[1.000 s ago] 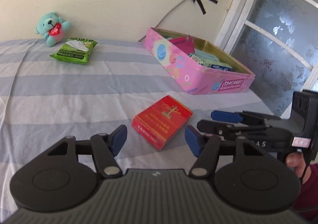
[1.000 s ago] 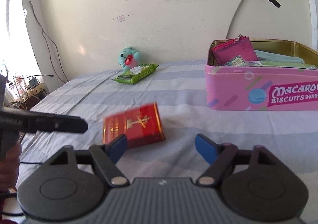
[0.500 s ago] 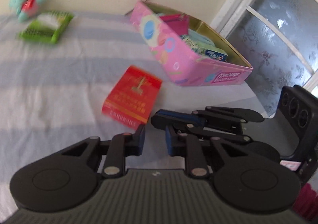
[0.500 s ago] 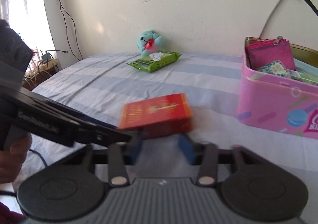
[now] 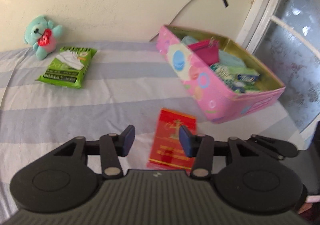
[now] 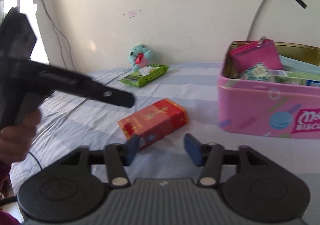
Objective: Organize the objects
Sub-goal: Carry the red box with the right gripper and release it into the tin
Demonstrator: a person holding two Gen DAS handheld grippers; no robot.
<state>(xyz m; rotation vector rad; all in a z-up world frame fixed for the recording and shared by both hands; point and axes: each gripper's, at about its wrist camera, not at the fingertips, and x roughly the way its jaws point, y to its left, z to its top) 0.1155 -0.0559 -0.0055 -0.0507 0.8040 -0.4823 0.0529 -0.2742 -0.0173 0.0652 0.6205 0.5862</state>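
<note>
- The teal plush bear (image 5: 42, 36) sits at the far left of the bed (image 5: 120, 95), against the wall. It is not yet put away.
- Just beside the bear, the green wipes pack (image 5: 67, 67) lies flat on the striped sheet, well apart from the tin. It too looks untouched and is, I judge, still to be collected.
- The left gripper (image 5: 155, 141) hovers over the near part of the bed. Its jaws are opening and hold nothing; the blue pads are apart, with bare sheet and the edge of the red box showing between them.
- The red box (image 5: 173, 139) lies flat on the sheet just in front of both grippers, near the tin but outside it. It seems the likeliest next thing to be picked up.
- The right gripper (image 6: 162, 150) points at the same box from the other side. Its jaws are opening too, and empty; one pad overlaps the box's near corner in its own view, but I cannot tell if it touches.
- The pink biscuit tin (image 5: 200, 85) stands open at the right. It already holds a magenta zip pouch (image 5: 204, 51), some teal cloth and several packets.
- So the job looks partly done: the tin is well filled, and three things remain loose on the bed.
</note>
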